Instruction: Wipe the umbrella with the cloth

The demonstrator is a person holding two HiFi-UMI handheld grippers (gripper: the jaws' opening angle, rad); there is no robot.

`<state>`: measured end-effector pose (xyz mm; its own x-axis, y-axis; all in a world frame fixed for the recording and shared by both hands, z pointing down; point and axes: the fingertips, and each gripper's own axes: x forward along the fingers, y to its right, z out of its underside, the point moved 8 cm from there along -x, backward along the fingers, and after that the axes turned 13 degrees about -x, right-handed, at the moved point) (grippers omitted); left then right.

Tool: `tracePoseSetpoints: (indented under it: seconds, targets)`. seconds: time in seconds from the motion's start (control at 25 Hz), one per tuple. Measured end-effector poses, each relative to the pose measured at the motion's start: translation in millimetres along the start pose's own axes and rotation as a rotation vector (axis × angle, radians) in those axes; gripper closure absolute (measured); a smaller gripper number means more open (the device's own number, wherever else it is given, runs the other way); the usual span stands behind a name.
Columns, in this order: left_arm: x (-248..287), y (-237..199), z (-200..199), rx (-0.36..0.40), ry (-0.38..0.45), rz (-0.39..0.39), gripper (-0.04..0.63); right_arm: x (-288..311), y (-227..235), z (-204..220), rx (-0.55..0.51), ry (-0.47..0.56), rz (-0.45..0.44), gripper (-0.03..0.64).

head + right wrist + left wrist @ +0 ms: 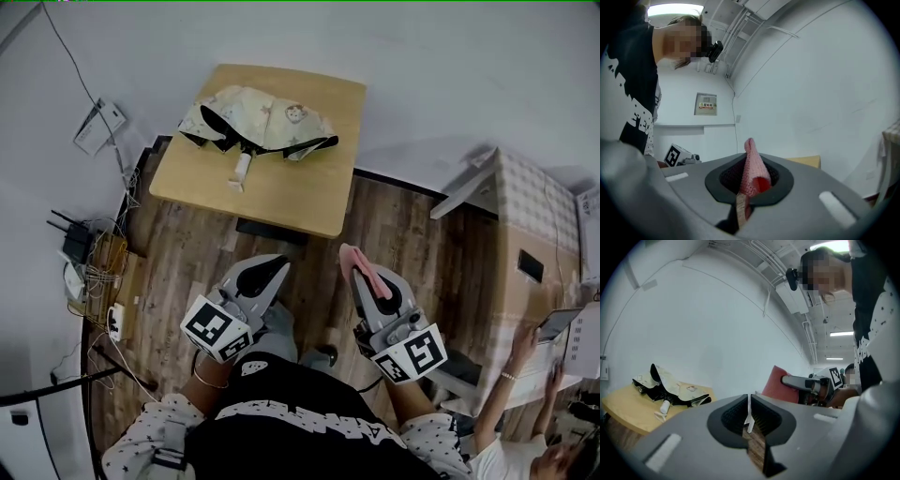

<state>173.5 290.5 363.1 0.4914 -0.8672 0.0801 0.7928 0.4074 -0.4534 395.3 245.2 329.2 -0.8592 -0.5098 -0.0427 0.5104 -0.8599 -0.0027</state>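
Short of table (292,204), approach step judged: right claw (369,279) clamped on pink cloth (355,260); left claw (274,265) together, empty. Next: carry cloth onto umbrella (267,117), start wiping.

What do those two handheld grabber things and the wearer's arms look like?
Both the left gripper and the right gripper are grey, wedge-shaped shells with dark ribbed pads inside the jaws. Each carries a white cube printed with black square markers. The sleeves are white with small black dots, alongside a black top bearing white print.
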Motion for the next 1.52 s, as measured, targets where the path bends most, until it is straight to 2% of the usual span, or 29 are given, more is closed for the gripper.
tracePoseSetpoints:
  seconds: [0.32,0.52,0.96,1.12,1.52]
  targets:
    - [-4.9,-53.1,-26.6,-0.004,0.022,-0.034,0.592,60.8,6.4,-5.3,-0.022,-0.008,-0.014,0.584]
    - [5.0,-88.7,-51.2,0.000,0.054,-0.010,0.594,100.0,12.7,-13.8,-0.062,-0.008,-0.003,0.584]
    - [25.3,-150.4,-84.3,0.024,0.007,0.097,0.592,156.0,12.5,-12.6,-0.090,-0.043,0.093,0.584]
    - [23.0,-162.9,-87.9,-0.005,0.002,0.123,0.592,170.4,8.6,-13.3,-0.112,-0.073,0.113,0.584]
    - [2.8,-185.0,-90.1,-0.034,0.026,0.079,0.592,197.4,2.9,-16.9,-0.125,-0.091,0.079,0.584]
